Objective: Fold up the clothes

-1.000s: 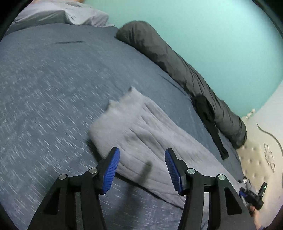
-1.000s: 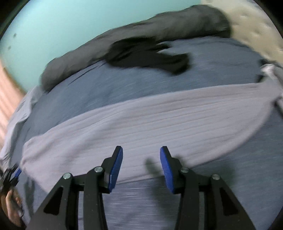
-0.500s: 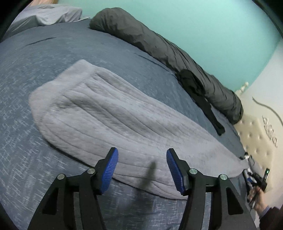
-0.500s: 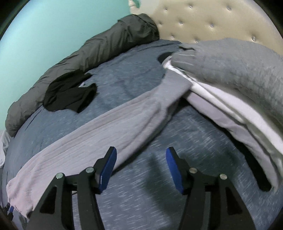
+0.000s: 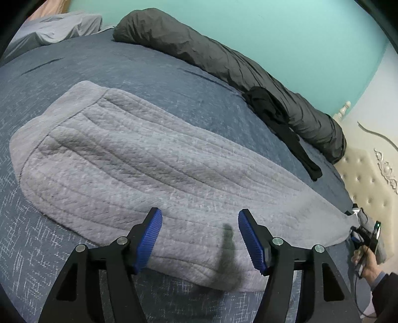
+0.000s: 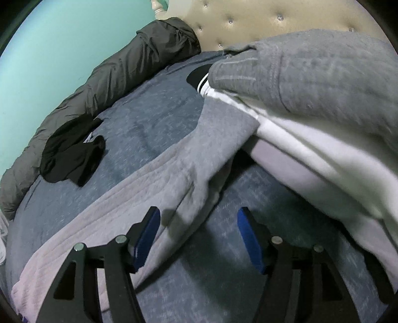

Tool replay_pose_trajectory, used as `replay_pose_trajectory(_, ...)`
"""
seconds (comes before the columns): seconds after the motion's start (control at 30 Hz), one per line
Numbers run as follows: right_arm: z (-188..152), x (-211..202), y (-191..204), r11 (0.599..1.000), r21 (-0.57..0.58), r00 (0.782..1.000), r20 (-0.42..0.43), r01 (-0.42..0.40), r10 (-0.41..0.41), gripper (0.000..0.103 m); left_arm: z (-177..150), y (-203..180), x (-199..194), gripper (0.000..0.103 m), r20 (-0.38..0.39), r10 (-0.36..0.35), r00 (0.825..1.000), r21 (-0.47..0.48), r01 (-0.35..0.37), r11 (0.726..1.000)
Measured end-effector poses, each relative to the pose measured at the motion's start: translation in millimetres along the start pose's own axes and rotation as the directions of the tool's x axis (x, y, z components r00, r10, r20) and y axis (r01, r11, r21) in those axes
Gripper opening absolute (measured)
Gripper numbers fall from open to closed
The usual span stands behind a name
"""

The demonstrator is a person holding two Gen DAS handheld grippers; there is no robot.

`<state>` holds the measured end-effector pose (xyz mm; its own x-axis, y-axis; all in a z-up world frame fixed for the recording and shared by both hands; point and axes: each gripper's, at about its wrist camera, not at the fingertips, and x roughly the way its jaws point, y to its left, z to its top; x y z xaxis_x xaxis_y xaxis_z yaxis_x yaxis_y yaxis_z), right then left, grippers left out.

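Since a second ago both our views have swung: the left wrist camera now takes in the whole grey ribbed garment [image 5: 159,164] where only its end showed before, and the right wrist camera has turned from the garment's middle toward the headboard [image 6: 248,22] end. We see the garment lying flat in a long strip on the blue bedspread [image 5: 154,72]. Our left hand-held gripper [image 5: 200,239] hangs over its near edge, and its jaws have just been opening; they stand apart with nothing between the pads. Our right hand-held gripper [image 6: 199,238] hangs above the garment's far end [image 6: 154,188], its jaws also just opened and empty. Beside it lies a pile of grey and white clothes [image 6: 311,104]. A black garment [image 6: 72,154] rests against the dark rolled bedding [image 5: 236,64] by the green wall.
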<state>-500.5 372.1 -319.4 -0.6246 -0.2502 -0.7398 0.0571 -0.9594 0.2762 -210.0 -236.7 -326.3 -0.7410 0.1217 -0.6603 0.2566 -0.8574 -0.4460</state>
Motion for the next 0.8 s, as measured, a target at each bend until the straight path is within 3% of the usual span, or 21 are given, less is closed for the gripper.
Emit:
replay_pose_trajectory(0.4,28,40,-2,0.998,-0.013,0.998,-0.015,0.067,-0.067,0.065,-1,0,7,0.07,-0.017,0.004,1.0,0.017,-0.004,1.0)
replay_pose_trajectory(0.57,32,48,-1,0.998,-0.037,0.999,-0.013,0.046,-0.047,0.048,-1,0,8,0.07,-0.017,0.004,1.0,0.027,-0.003,1.0)
replay_pose_trajectory(0.63,32,50,2,0.998,-0.059,0.999,-0.013,0.031,-0.032,0.033,-1,1,8,0.07,-0.018,0.002,1.0,0.027,-0.001,1.0)
replay_pose_trajectory(0.8,31,34,6,0.997,-0.073,0.999,0.034,-0.008,0.011,0.026,0,3,6,0.07,-0.017,-0.006,1.0,0.025,0.007,1.0)
